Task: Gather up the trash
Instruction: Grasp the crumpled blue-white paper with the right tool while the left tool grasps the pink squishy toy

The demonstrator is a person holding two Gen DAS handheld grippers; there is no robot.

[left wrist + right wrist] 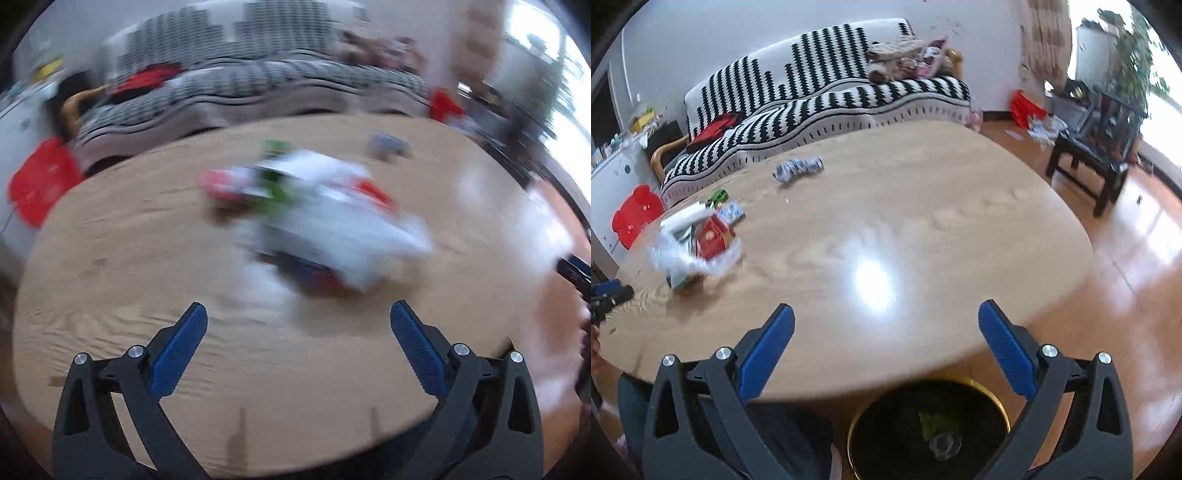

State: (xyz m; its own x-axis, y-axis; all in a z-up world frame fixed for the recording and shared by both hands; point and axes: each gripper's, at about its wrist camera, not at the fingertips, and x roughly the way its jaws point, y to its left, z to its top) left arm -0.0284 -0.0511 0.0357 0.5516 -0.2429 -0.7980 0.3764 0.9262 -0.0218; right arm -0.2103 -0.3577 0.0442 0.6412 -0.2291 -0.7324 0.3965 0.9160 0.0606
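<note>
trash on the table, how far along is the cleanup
Done: the black bin below the table edge already holds a few scraps. In hand: nothing; the left gripper and right gripper are both open and empty above the table. Left: a pile of wrappers and plastic, a small green item behind it, and a crumpled wrapper farther back.

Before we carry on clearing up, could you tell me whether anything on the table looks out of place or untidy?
Yes. A heap of wrappers and cartons lies jumbled at the left of the table, and a crumpled wrapper sits alone near the far edge. Both the left gripper and right gripper are open and empty.
</note>
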